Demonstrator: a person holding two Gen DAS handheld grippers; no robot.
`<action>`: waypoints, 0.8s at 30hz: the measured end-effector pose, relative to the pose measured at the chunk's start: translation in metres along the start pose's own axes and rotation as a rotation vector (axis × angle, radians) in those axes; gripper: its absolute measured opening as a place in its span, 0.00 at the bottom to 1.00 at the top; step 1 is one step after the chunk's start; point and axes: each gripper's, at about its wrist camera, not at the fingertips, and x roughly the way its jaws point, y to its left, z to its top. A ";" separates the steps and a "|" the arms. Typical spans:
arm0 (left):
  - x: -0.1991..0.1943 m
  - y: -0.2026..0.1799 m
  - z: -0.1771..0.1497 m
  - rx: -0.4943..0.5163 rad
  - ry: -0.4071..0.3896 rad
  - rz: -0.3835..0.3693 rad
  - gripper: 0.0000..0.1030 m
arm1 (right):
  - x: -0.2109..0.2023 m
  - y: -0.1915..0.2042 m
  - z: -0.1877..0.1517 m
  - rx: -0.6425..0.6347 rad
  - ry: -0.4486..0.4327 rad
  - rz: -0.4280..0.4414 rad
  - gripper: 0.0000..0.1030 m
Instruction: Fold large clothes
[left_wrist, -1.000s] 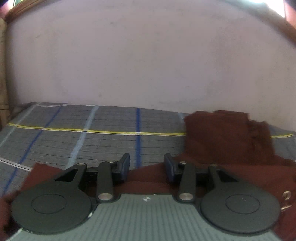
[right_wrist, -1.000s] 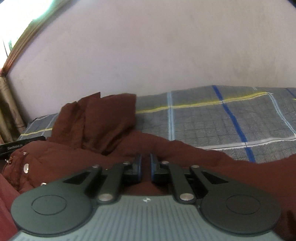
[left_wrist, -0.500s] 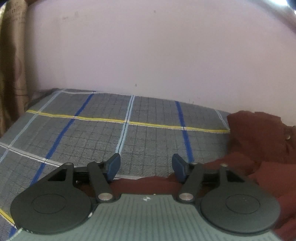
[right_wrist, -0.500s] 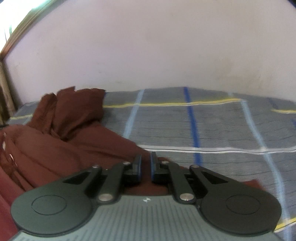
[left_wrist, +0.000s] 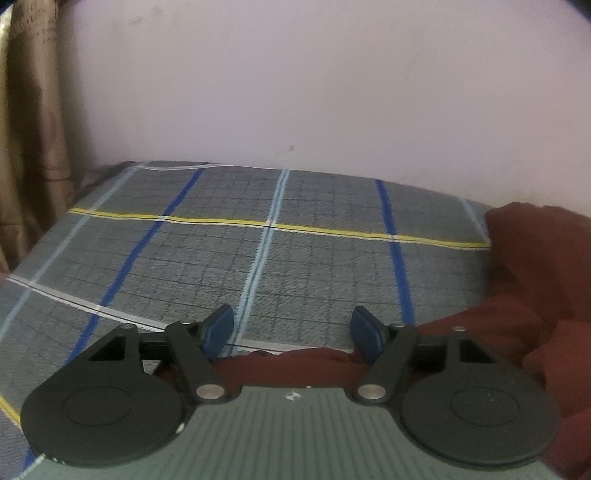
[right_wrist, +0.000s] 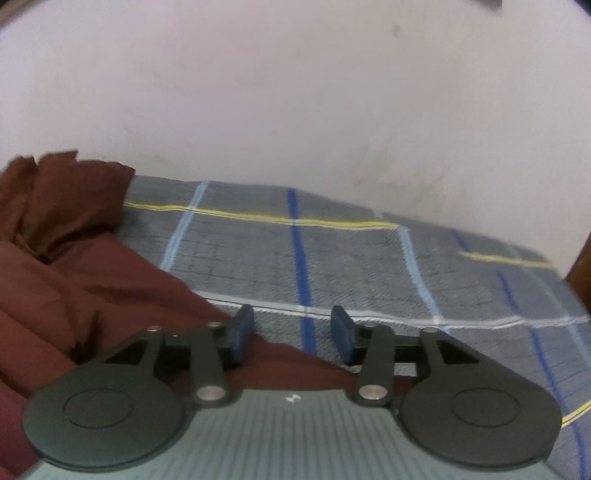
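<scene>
- Garment (left_wrist: 532, 280): dark maroon cloth, lying crumpled on a checked bedsheet (left_wrist: 258, 266) against a pale wall (left_wrist: 295, 92).
- In the left wrist view the garment fills the right side, and one edge of it runs under the left gripper (left_wrist: 291, 328).
- Left gripper: jaws opening, blue pads (left_wrist: 218, 326) well apart; nothing pressed between them, only sheet and the cloth edge below the gap.
- In the right wrist view the garment (right_wrist: 62, 266) is heaped at left, with a corner reaching under the right gripper (right_wrist: 291, 332).
- Right gripper: jaws opening, pads (right_wrist: 242, 328) apart and clear of the cloth; the corner lies loose beneath them.
- Curtain (left_wrist: 33, 129) hangs at the left edge of the left wrist view.
- Sheet carries blue, pale blue and yellow stripes.
</scene>
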 end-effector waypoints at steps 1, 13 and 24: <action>-0.001 -0.001 0.000 0.004 -0.002 0.009 0.72 | 0.000 -0.001 0.000 0.000 0.002 -0.008 0.56; -0.069 0.012 0.011 -0.058 -0.147 -0.086 0.84 | -0.151 -0.037 0.012 0.075 -0.321 0.297 0.57; -0.160 -0.061 -0.039 0.294 -0.182 -0.255 0.32 | -0.147 0.006 -0.015 -0.094 -0.150 0.369 0.17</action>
